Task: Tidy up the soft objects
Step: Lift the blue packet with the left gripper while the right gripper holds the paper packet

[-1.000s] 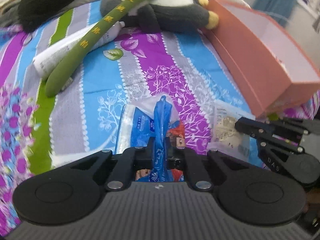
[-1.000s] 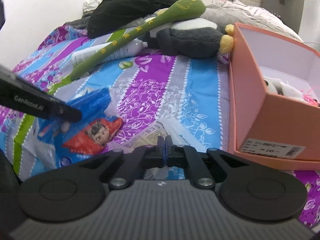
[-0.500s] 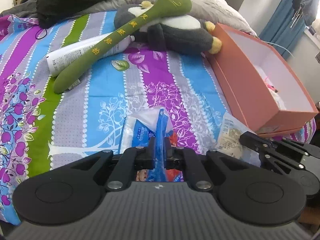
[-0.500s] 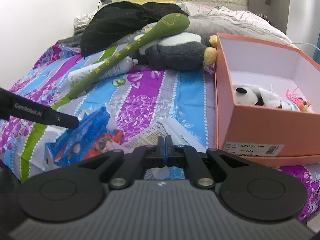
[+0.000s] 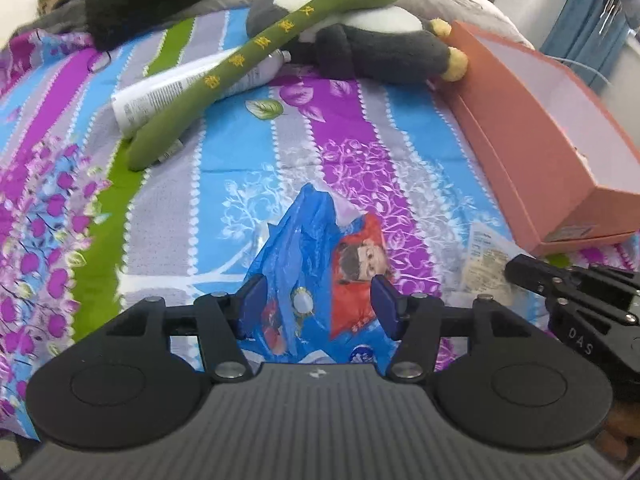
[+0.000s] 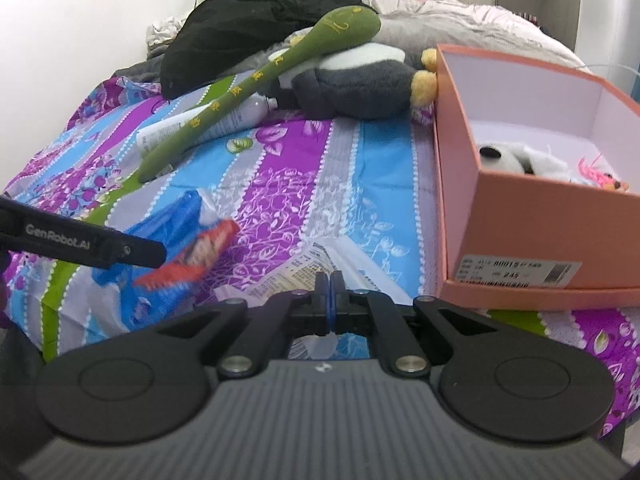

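Presently, one entry per item:

Left hand-held gripper: jaws have just been opening and now stand apart; the blue plastic bag sits between the blue pads but they do not press on it.
Right hand-held gripper: fingers closed together; a thin white plastic bag with a printed slip lies right under the tips, and whether its edge is pinched cannot be told.
Blue plastic bag: crumpled on the bed, red cartoon print showing, near the bed's front edge.
Orange box: open on the bed's right side; holds a white-and-black plush and something pink.
Penguin plush: lying beside the box's far corner, not yet boxed.
Green plush stick: resting across the penguin and a white tube.
Black garment: heaped at the far end.
Risk, bag: released so close to the edge, the light film may slide off the bed.
Risk, re-grip: slick plastic could bunch and slip from the pads.
Risk, plush stick: lifting it may roll the tube away or drag the penguin.
Risk, box: a nudge from the right arm could push it over the edge.
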`<state>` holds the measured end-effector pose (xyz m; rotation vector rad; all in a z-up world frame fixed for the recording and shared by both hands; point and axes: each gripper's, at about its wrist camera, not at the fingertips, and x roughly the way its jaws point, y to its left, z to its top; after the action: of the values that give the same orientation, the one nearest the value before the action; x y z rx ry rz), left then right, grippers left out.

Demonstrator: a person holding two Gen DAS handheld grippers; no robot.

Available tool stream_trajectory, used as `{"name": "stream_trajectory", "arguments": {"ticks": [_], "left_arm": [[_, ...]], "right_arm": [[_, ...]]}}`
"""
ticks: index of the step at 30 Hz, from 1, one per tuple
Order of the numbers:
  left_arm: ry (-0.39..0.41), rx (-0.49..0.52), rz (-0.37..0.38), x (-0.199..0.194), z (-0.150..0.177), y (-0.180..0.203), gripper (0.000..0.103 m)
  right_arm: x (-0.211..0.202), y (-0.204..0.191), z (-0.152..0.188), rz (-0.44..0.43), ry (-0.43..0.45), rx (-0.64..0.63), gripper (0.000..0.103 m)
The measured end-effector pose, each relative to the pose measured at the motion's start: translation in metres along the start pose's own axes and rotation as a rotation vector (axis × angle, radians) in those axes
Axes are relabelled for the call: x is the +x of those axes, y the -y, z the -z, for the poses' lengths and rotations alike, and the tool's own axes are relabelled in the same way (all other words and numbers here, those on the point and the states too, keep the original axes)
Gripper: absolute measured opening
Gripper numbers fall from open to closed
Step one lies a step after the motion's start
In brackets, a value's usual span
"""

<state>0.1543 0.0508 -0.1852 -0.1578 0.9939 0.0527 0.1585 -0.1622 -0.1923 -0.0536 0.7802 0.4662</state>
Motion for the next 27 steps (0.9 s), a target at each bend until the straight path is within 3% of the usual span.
{"name": "stream_trajectory", "arguments": {"ticks": [8,12,17,22,27], "left_arm": [[0.054,0.046,-0.040,-0.014,-0.001,0.005,0.068],[0.046,0.057,-0.107,-0.007,0.002,0.001,0.069],[0.001,0.019,-0.047,0.005,0.006,-0.004,0.068],[-0.013,0.028,-0.034,0.013,0.008,0.004,0.056],[-0.037,0.038,-0.045,0.026,0.009,0.007,0.032]], "right_arm": [[0.005,0.001,0.004,-0.012,-0.019,0.008,0.004],[0.008,0.000,0.005,-0.014,-0.027,0.005,0.004],[0.007,0.000,0.005,-0.017,-0.029,0.009,0.004],[0.007,0.000,0.003,-0.016,-0.031,0.007,0.004],[0.004,0.001,0.001,-0.011,-0.027,0.005,0.004]]}}
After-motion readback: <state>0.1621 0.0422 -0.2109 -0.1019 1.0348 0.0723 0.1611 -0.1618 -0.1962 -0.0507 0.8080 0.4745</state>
